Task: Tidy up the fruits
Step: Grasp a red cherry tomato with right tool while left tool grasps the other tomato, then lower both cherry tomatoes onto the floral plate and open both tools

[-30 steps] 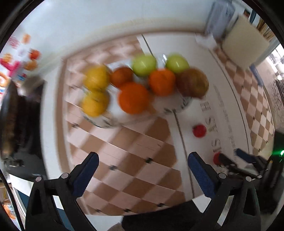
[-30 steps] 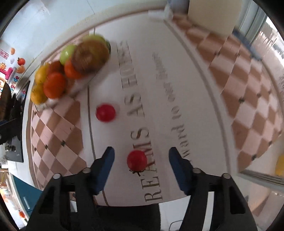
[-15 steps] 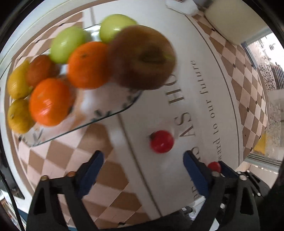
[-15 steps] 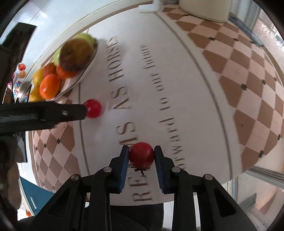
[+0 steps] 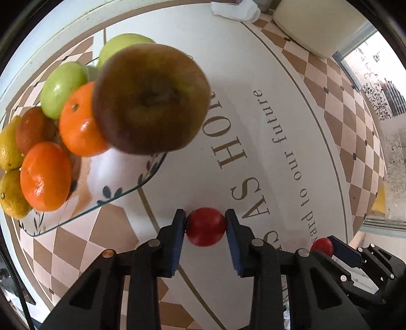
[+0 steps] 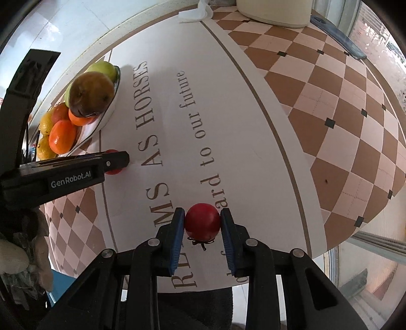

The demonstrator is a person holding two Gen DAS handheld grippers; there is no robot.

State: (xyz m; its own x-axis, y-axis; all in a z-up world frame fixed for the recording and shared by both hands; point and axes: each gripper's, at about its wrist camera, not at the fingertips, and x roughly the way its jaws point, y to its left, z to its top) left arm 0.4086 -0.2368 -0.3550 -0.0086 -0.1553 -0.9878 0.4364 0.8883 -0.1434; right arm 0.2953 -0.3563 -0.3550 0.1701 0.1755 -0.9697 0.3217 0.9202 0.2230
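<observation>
Both grippers, left (image 5: 205,226) & right (image 6: 202,223), clamp tomatoes; plate (image 5: 149,167) holds apples, oranges, lemons.

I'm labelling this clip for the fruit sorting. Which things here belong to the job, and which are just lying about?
Part of the job:
- red fruit in the left tongs
- second red fruit in the right tongs
- glass plate piled with oranges, lemons, green apples

Just lying about:
- white cloth
- cream container

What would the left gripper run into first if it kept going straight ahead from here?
Holding a red tomato, the left gripper points over bare tablecloth; the fruit plate sits left of that line. Depth is uncertain.
</observation>
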